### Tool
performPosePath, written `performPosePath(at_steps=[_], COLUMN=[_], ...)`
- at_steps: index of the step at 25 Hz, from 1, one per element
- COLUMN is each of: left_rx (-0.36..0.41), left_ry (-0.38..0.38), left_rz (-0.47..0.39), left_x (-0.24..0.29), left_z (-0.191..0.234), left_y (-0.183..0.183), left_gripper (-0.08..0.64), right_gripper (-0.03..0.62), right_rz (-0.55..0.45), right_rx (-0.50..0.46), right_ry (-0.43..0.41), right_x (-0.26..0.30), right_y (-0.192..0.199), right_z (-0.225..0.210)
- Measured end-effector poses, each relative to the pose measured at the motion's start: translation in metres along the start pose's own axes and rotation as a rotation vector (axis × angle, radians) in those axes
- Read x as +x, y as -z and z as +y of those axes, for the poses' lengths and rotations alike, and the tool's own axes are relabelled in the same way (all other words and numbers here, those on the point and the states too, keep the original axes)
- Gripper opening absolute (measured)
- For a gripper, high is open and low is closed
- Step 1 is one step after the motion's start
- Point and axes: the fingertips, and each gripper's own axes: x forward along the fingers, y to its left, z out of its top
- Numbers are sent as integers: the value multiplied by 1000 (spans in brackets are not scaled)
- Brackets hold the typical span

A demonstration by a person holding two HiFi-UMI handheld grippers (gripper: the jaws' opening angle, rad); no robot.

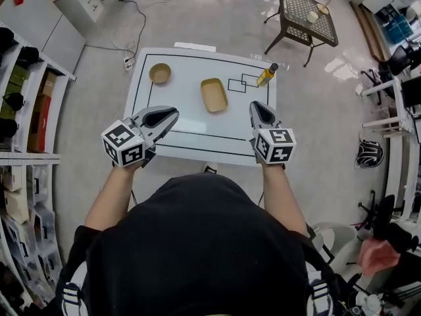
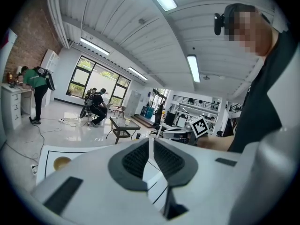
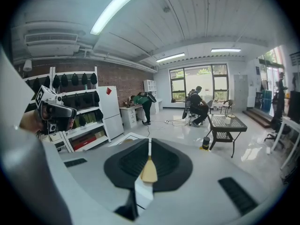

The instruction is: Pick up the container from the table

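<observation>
A tan rectangular container (image 1: 214, 95) lies in the middle of the white table (image 1: 191, 133), inside a black outline. A round tan bowl (image 1: 160, 73) sits at the far left, and a yellow oil bottle (image 1: 267, 75) lies at the far right. My left gripper (image 1: 172, 112) hovers over the table's near left part, jaws shut and empty. My right gripper (image 1: 255, 105) hovers near the right side, also shut and empty. The container (image 3: 149, 170) shows through the slit of the right gripper (image 3: 149, 146). The bowl (image 2: 61, 162) appears left of the left gripper (image 2: 151, 142).
Shelves (image 1: 26, 97) with bags and boxes line the left side. A black lattice side table (image 1: 306, 15) stands beyond the white table. A helmet (image 1: 370, 153) lies on the floor at the right. People (image 3: 197, 104) work at the far end of the room.
</observation>
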Motion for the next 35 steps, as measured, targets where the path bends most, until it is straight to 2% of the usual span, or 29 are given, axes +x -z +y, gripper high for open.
performPosePath(at_steps=[15,35], left_rx=[-10,-36], left_ry=[-62,-140], left_rz=[1,-2], left_x=[19,68], left_z=[14,23], left_y=[-7,-12], left_gripper=[32,23], right_gripper=[20,20], right_rz=[12,62], right_rx=[-23,-54], right_ry=[-59,-168], right_x=[26,66], right_y=[-10,-4], right_z=[-19,-58])
